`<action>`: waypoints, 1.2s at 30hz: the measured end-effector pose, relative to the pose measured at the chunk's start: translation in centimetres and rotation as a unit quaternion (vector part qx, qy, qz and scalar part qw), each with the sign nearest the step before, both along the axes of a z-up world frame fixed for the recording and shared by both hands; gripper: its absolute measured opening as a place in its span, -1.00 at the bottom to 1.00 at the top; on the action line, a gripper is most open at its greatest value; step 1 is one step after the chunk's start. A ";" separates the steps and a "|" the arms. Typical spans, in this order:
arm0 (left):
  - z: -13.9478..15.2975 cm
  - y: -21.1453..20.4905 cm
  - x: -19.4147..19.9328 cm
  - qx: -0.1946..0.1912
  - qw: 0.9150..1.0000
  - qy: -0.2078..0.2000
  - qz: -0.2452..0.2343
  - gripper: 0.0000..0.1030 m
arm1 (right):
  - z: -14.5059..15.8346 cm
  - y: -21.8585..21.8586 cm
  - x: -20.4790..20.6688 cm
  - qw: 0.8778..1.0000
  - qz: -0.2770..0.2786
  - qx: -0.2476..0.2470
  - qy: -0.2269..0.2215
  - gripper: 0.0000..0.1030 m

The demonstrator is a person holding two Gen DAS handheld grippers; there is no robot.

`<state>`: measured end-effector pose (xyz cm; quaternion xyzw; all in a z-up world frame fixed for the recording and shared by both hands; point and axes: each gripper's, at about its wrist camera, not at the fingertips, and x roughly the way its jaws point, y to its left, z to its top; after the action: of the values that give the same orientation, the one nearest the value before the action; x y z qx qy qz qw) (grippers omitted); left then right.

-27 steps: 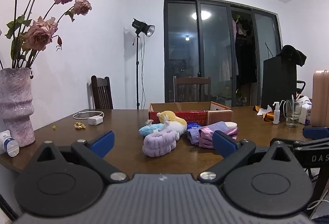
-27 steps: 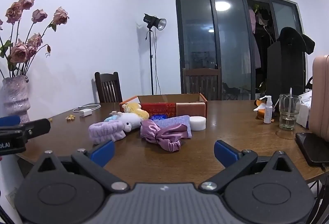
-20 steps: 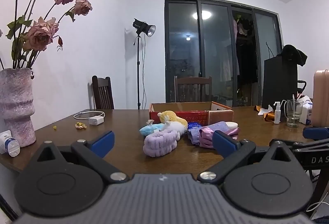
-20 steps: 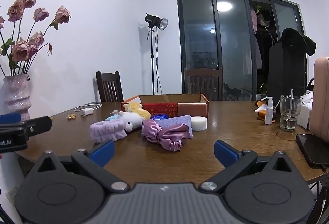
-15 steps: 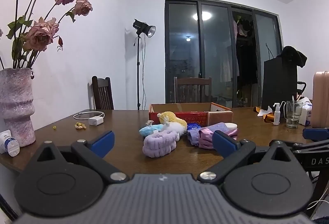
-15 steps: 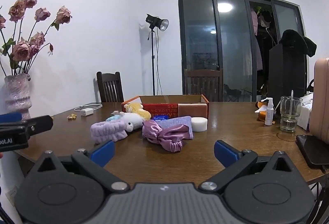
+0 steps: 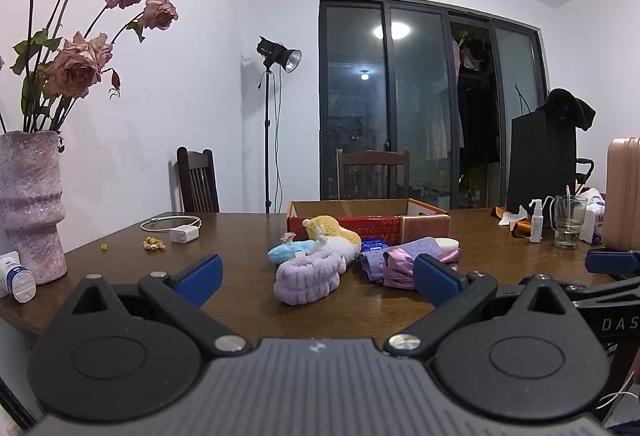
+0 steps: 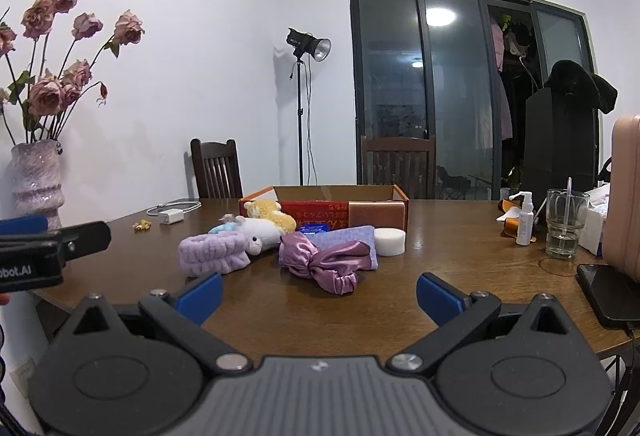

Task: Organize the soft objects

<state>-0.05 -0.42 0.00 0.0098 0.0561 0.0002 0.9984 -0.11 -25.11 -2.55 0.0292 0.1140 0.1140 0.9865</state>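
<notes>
On your bench [image 8: 460, 236], the soft things bunch at 12 o'clock just before the box [image 8: 340, 196]: the headband [image 8: 214, 250] lies left, the plush toy [image 8: 260, 232] behind it, the scrunchie [image 8: 324, 262] right. At 2 o'clock stands the glass [image 8: 566, 222]; at 10 o'clock, the vase [image 8: 36, 184].

The cardboard box [image 8: 340, 196] interior is hidden; the pink suitcase [image 8: 626, 192] is cut off.
</notes>
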 end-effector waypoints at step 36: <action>-0.2 -0.2 -0.1 0.001 1.000 -0.004 -0.004 1.00 | 0.1 -0.2 -0.3 1.000 -0.009 0.006 -0.012 1.00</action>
<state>-0.18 -0.64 -0.24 0.0107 0.0520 -0.0037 0.9986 -0.37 -25.33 -2.43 0.0348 0.1011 0.1063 0.9886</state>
